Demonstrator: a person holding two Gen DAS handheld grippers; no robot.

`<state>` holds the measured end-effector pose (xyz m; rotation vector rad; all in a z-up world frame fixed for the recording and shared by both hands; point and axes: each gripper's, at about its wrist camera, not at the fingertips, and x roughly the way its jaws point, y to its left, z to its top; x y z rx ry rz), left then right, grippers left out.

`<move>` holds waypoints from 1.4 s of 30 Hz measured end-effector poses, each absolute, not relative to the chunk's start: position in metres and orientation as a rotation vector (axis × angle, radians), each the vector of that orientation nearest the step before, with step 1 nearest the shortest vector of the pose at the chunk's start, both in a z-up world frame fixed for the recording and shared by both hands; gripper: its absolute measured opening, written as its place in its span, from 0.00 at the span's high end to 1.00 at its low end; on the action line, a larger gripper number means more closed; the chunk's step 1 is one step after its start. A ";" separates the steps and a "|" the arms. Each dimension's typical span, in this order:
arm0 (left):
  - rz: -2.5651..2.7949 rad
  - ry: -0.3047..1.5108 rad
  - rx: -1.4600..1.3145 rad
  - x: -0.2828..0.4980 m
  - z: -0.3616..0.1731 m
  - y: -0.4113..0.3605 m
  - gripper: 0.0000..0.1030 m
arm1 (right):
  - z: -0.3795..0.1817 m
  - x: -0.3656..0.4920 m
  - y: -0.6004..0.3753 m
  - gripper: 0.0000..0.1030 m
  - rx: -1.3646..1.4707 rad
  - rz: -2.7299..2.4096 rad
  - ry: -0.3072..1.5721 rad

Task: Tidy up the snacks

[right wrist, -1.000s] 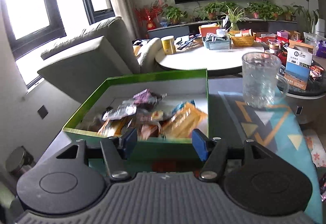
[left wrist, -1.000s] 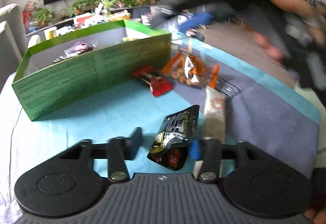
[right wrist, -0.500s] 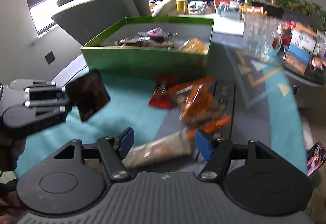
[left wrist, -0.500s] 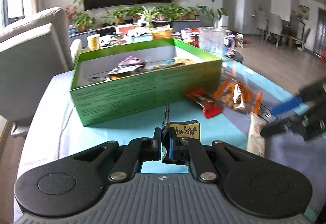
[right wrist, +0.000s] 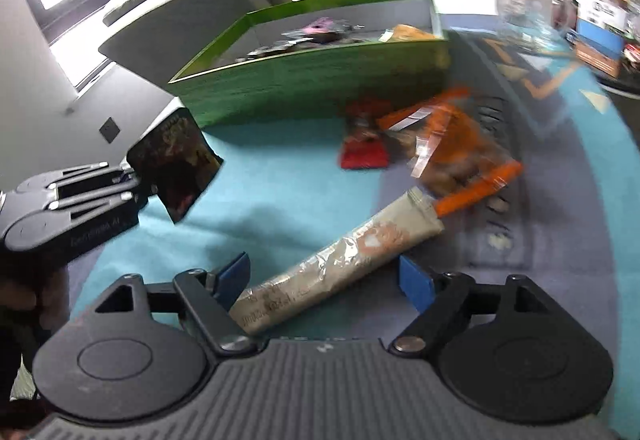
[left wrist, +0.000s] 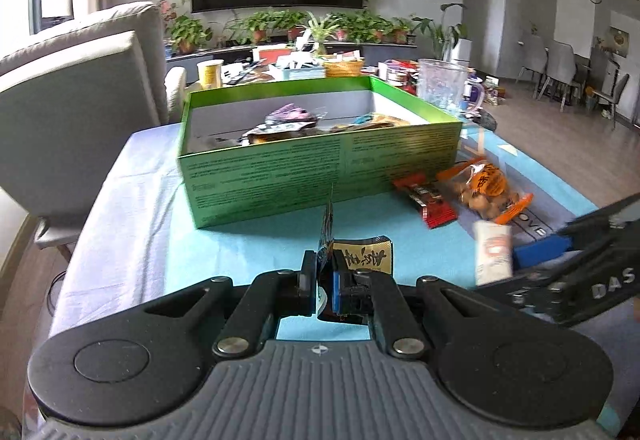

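Note:
My left gripper (left wrist: 325, 282) is shut on a black snack packet (left wrist: 362, 258) with gold lettering, held above the turquoise cloth; the same packet (right wrist: 176, 164) shows at the left of the right wrist view. Beyond it stands the green box (left wrist: 320, 176) holding several snacks. My right gripper (right wrist: 326, 276) is opening, its blue pads on either side of a long beige snack stick (right wrist: 340, 264) lying on the cloth, not pressing it. A red bar (left wrist: 426, 200) and an orange bag of nuts (left wrist: 486, 192) lie right of the box.
A clear glass mug (left wrist: 442, 88) stands behind the box's right corner. A grey armchair (left wrist: 76, 100) is at the left. Further back, a round table (left wrist: 288, 70) is crowded with items. The cloth in front of the box (left wrist: 256, 244) is bare.
The left gripper closed on the black packet and lifted it off the cloth. The right gripper swung down from over the box to straddle the beige stick, its jaws widening.

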<state>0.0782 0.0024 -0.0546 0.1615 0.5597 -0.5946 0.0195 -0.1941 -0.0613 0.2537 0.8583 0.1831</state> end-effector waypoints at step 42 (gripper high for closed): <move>-0.551 0.414 0.127 0.094 -0.010 0.011 0.94 | 0.038 0.056 -0.200 0.90 0.150 0.119 0.337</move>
